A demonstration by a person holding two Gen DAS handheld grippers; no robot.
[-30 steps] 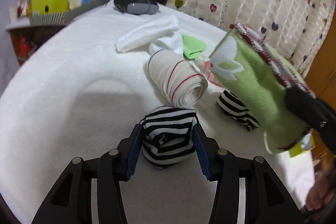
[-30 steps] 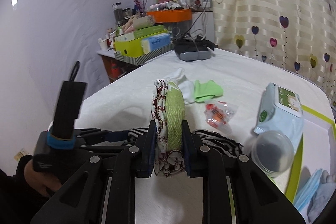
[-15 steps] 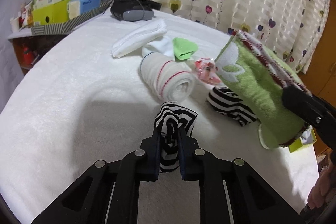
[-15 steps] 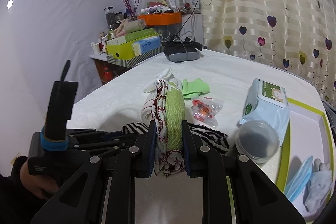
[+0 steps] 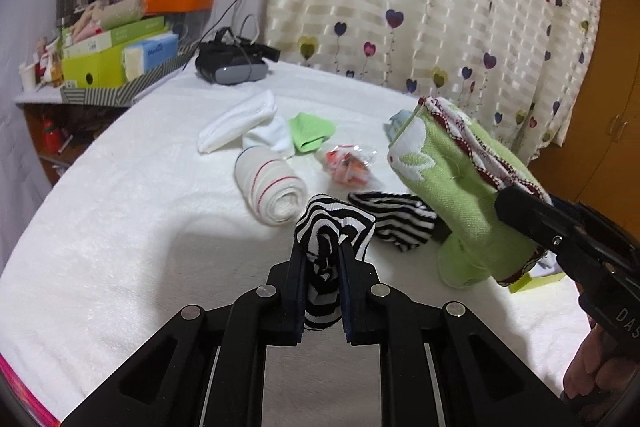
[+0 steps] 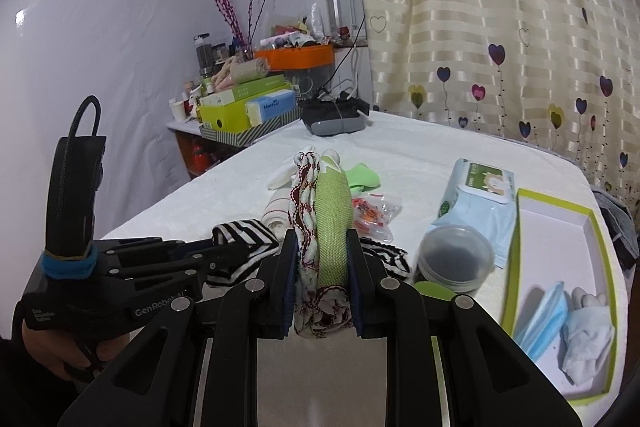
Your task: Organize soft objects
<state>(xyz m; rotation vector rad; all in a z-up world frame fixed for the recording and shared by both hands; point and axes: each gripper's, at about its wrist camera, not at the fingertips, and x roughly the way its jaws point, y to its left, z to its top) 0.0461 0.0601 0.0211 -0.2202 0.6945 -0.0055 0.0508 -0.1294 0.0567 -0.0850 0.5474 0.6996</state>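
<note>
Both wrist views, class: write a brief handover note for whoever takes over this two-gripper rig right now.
Left gripper: shut on a black-and-white striped sock bundle, held above the white bed cover.
Right gripper: shut on a folded green and red-trimmed cloth, also held up.
On the cover: rolled white sock with red stripes, second striped sock, small green cloth.
Done: the green-edged box holds blue masks and a pale sock.
Left: box both held items, then the rest.

Both grippers, left gripper (image 5: 322,263) and right gripper (image 6: 322,267), are matte black with silver screws behind blue-padded jaws; white lettering, perhaps "GenRobot".
</note>
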